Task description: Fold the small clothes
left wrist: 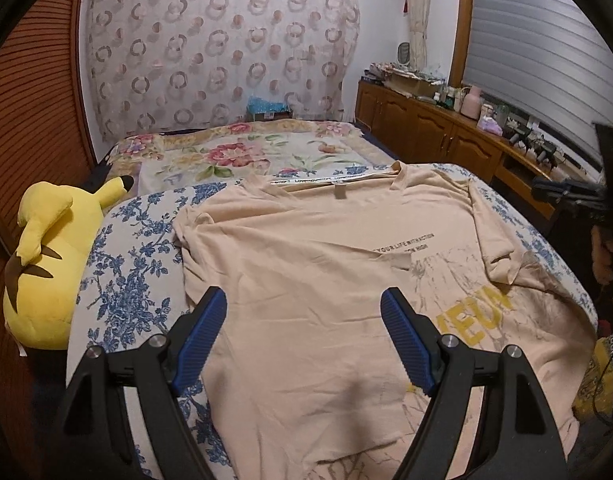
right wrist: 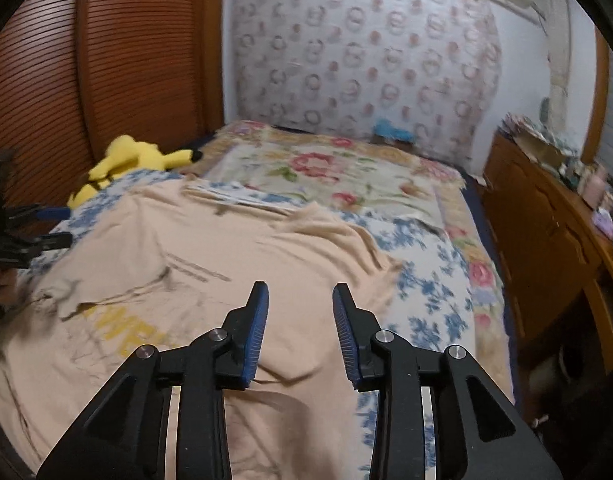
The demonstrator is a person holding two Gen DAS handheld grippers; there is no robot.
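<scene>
Left gripper (left wrist: pixel 304 320) spread wide, holding nothing, poised above the lower left part of the beige T-shirt (left wrist: pixel 326 264). Right gripper (right wrist: pixel 300 320) likewise parted and empty, over the shirt's right side. Shirt spread front up on the blue-flowered quilt (left wrist: pixel 130 248), collar toward the far wall, right sleeve (left wrist: pixel 502 256) rumpled and doubled over. Thin, limp cloth, light; likely to sag and wrinkle when lifted. Probably best pinched at hem corners or shoulder seams. Yellow plush toy (left wrist: pixel 46 272) beside the quilt's left edge, wooden cabinet (right wrist: pixel 546 216) along the right; neither on the shirt.
</scene>
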